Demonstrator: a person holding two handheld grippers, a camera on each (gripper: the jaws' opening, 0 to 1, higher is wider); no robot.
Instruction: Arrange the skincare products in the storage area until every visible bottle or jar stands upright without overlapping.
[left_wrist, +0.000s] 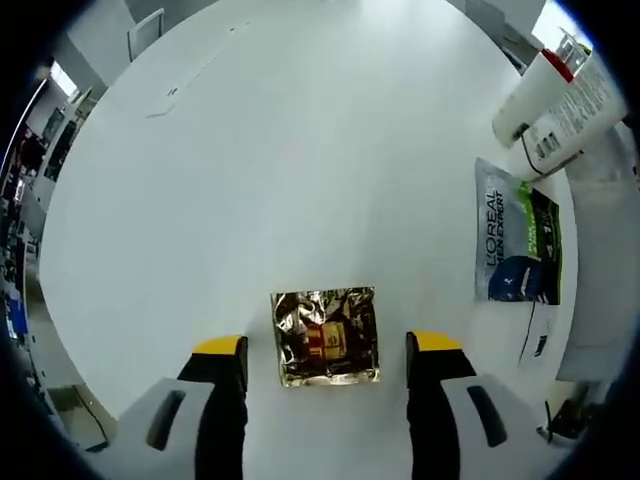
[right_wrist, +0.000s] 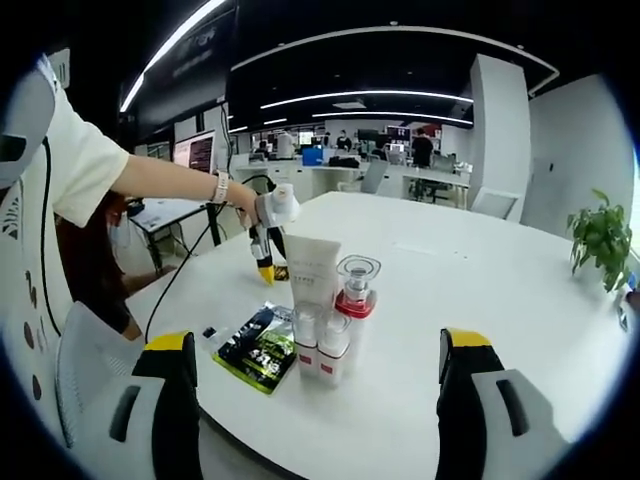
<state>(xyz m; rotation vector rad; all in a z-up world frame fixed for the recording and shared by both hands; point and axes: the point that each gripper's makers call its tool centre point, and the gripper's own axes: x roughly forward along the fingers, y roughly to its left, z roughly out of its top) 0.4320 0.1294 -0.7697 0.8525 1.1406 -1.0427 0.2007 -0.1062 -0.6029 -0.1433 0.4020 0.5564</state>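
Lying flat: gold sachet (left_wrist: 326, 336); white tube (right_wrist: 314, 269) standing upright.

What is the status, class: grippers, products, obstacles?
Left gripper open over gold sachet. Right gripper open. Bottles upright. Dark sachet lies flat.

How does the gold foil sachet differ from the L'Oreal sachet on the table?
The gold foil sachet is shiny, crinkled and nearly square; the L'Oreal sachet is matte, longer, printed in blue, green and grey. The gold one lies between the open left tongs; the L'Oreal one lies beside the standing bottles. Both lie flat on the white table.
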